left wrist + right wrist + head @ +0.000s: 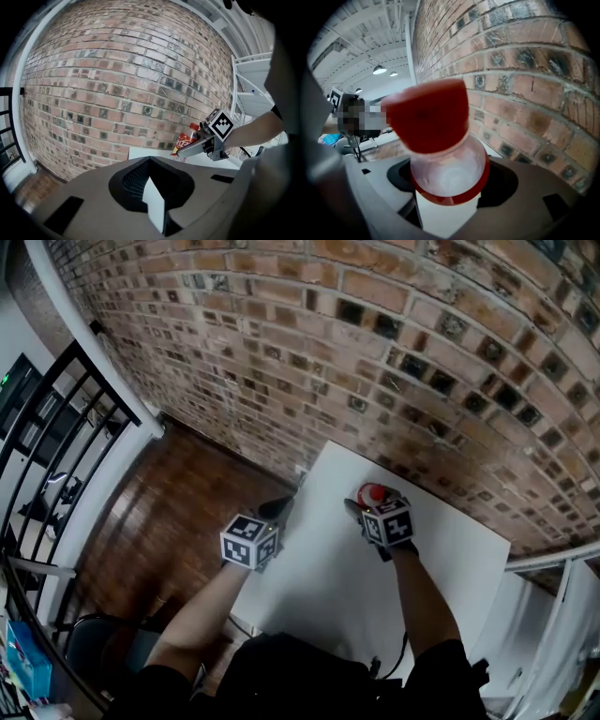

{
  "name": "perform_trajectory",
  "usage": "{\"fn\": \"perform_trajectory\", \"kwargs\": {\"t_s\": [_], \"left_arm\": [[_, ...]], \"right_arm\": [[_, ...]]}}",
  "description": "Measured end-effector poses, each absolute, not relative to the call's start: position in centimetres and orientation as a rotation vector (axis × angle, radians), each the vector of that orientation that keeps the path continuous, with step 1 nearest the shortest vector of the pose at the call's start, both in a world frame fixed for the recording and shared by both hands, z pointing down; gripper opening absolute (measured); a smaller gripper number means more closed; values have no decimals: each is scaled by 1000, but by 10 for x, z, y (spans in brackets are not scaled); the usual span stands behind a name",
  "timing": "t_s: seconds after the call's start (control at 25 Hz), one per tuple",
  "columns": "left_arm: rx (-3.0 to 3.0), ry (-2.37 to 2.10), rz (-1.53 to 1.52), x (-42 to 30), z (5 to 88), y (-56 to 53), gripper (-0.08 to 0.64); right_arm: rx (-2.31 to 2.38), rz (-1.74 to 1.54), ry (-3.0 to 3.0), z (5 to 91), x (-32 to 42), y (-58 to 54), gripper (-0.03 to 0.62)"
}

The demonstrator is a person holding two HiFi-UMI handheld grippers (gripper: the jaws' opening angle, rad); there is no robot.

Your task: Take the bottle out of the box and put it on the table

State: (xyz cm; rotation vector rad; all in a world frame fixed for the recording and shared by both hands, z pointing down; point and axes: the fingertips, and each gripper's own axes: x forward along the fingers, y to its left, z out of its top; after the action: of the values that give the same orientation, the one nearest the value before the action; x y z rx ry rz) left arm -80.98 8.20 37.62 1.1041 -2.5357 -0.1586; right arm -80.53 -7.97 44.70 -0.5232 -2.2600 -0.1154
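A clear bottle with a red cap and red label stands out at the far edge of the white table, close to the brick wall. My right gripper is shut on the bottle, whose cap fills the right gripper view. In the left gripper view the bottle leans over the table; I cannot tell whether its base touches. My left gripper hangs at the table's left edge, shut and holding nothing. No box shows in any view.
A brick wall runs right behind the table. Wooden floor lies to the left, with a black railing beyond it. A white rail stands at the right.
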Motion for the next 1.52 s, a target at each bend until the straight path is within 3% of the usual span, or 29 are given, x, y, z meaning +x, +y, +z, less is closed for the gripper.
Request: {"fn": "perform_trajectory", "kwargs": {"t_s": [0.32,0.68,1.12,1.16,1.24,1.52], "left_arm": [[1060,-2484,-186,-811,409,67,2],[1051,-2513,-204,-810,396,72,2],[1043,-2574,-206,-788,363,93,2],[1046,-2579,-208,-785,359,93,2],[1058,-2588,-211,-779,352,92,2],[1167,-2614,-214,-759,322,84,2]], "right_arm": [[-580,-89,-2265,450,-826,-76,351],[-613,-39,-2388,434,-824,-79,400],[-521,-45,-2513,379,-778,-101,394],[-483,-59,-2549,371,-772,-106,301],[-399,-72,-2637,353,-758,-119,12],[-288,73,-2747,322,-705,-137,3]]}}
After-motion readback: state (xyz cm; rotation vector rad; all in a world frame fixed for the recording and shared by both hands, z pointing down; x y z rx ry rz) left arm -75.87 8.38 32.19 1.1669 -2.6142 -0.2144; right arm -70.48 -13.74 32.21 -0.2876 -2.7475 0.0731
